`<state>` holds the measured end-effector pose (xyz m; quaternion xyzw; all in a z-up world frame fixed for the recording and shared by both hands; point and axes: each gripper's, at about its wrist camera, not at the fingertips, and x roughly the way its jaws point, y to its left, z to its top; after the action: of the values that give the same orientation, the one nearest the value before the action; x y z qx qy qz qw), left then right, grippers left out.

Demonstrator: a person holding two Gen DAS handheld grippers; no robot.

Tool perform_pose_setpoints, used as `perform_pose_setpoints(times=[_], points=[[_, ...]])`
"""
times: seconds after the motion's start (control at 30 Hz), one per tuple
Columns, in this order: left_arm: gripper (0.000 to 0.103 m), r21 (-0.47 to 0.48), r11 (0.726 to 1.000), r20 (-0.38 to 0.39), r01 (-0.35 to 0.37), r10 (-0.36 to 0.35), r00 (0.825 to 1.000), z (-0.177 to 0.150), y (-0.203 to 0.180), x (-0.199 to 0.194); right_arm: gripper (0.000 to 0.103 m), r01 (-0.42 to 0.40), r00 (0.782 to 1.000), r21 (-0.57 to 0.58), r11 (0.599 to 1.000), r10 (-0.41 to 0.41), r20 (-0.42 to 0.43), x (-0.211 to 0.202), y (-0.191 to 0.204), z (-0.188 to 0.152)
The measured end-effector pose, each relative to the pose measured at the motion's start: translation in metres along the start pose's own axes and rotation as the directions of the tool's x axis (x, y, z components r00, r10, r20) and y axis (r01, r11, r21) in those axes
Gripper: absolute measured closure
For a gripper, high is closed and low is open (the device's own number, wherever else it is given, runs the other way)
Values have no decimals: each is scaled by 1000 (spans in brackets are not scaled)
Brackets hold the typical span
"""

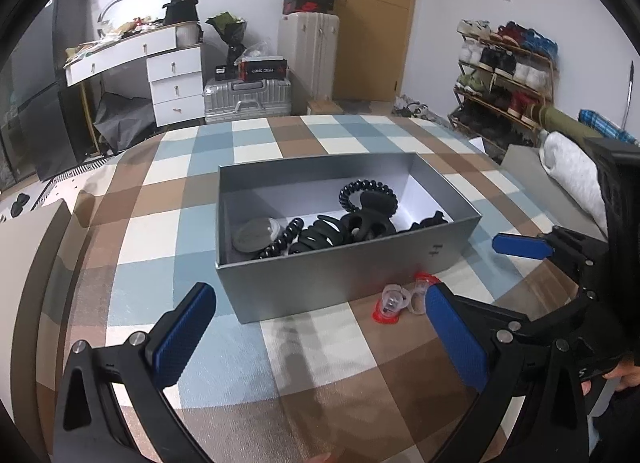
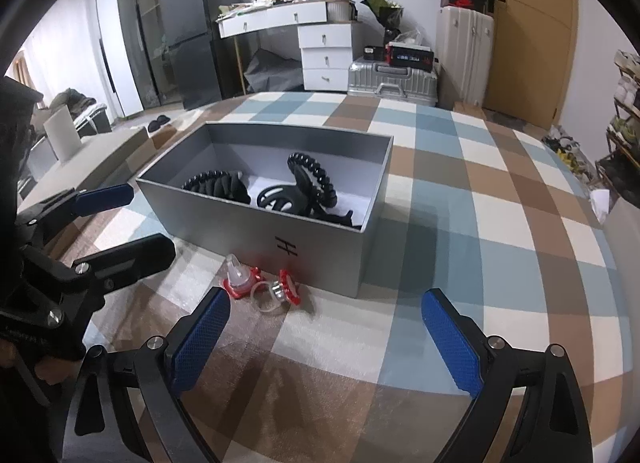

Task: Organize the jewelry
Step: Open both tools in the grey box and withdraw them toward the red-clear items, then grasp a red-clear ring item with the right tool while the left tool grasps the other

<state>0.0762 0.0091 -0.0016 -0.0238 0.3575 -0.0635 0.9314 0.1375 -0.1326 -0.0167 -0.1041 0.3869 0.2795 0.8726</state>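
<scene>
Left wrist view: left gripper (image 1: 320,327) and right gripper (image 2: 326,339) both gape wide, empty. Two clear-and-red ring cases (image 2: 260,287) lie just beside a grey box (image 1: 348,275) of black hair ties (image 1: 320,235).

One open grey box (image 1: 344,275) stands on the checked tablecloth (image 1: 168,231). Inside it lie two black coiled hair ties (image 1: 370,193), at least two black claw clips (image 1: 366,225) and one dark round disc (image 1: 252,237). Two clear-and-red ring holders (image 2: 262,287) lie just beside the box's near wall.
</scene>
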Motion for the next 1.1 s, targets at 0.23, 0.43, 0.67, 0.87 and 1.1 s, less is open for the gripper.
perform_pose_setpoints(times=[0.23,0.43,0.67,0.87,1.1], points=[[1,-28,999,-12,18,-18,1000,1,10,-2,12,-9,1000,-24,1000,9,-18,5,7,-2],[1,-84,996,-18,41,-43,999,2,18,-2,33,-41,998,-58,997,37,-59,12,16,-4],[1,-59,998,-30,30,-31,999,1,13,1,44,-63,995,-109,992,53,-89,21,29,-8],[1,-39,999,-47,36,-38,998,0,11,3,65,-53,996,-115,992,44,-78,24,30,-4],[1,-31,998,-62,46,-48,997,-1,10,4,74,-82,995,-119,989,76,-60,20,31,-4]])
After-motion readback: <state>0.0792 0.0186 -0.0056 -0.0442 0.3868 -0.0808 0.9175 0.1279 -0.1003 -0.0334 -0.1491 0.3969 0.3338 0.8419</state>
